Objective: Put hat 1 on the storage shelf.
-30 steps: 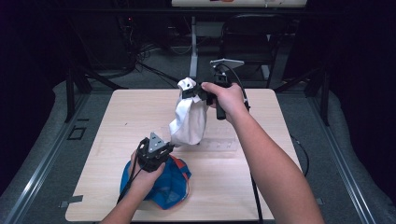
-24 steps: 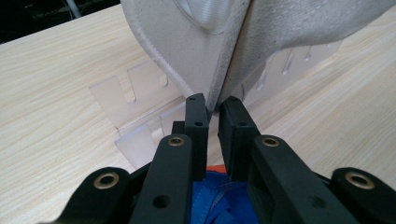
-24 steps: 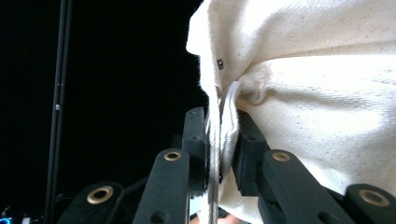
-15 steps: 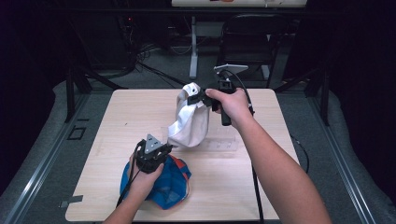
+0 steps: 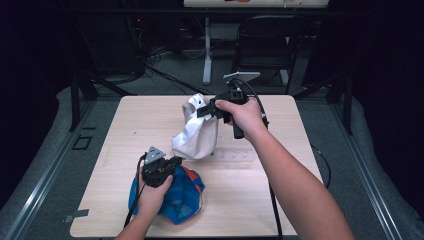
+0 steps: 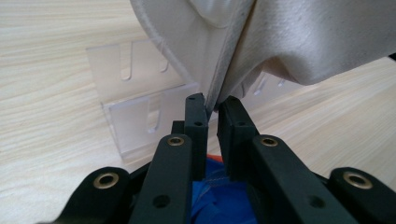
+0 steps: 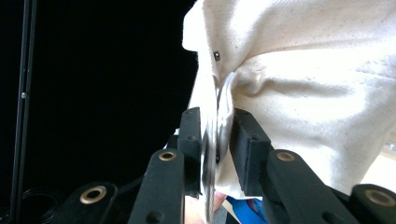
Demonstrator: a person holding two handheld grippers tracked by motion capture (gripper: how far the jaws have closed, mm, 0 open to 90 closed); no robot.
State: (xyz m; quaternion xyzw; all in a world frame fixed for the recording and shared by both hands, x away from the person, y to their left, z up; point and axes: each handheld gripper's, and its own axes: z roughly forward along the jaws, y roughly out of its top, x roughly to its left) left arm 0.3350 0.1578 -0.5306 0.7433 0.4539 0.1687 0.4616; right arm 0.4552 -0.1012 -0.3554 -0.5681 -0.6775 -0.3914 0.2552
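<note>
A cream-white cloth [image 5: 197, 135] hangs slack between my two grippers above the wooden table [image 5: 145, 115]. My right gripper [image 5: 202, 109] holds its top at the far middle. In the right gripper view a fold of the white cloth [image 7: 317, 93] sits between the jaws of the right gripper [image 7: 217, 121], which have just been opening a little and still touch it. My left gripper [image 5: 175, 161] is near the front left. In the left gripper view it [image 6: 212, 105] is shut on the lower hem of the white cloth [image 6: 303, 42]. A blue and orange cloth [image 5: 175, 200] lies under the left hand.
A clear plastic rack [image 5: 235, 156] with slots lies flat on the table just right of the white cloth, and the clear rack [image 6: 135, 121] is close ahead of the left jaws. A dark chair [image 5: 265, 45] and cables stand beyond the far edge.
The white cloth was drawn long and narrow; it now sags and bulges wider below the right gripper. Both hands have stayed nearly where they were.
</note>
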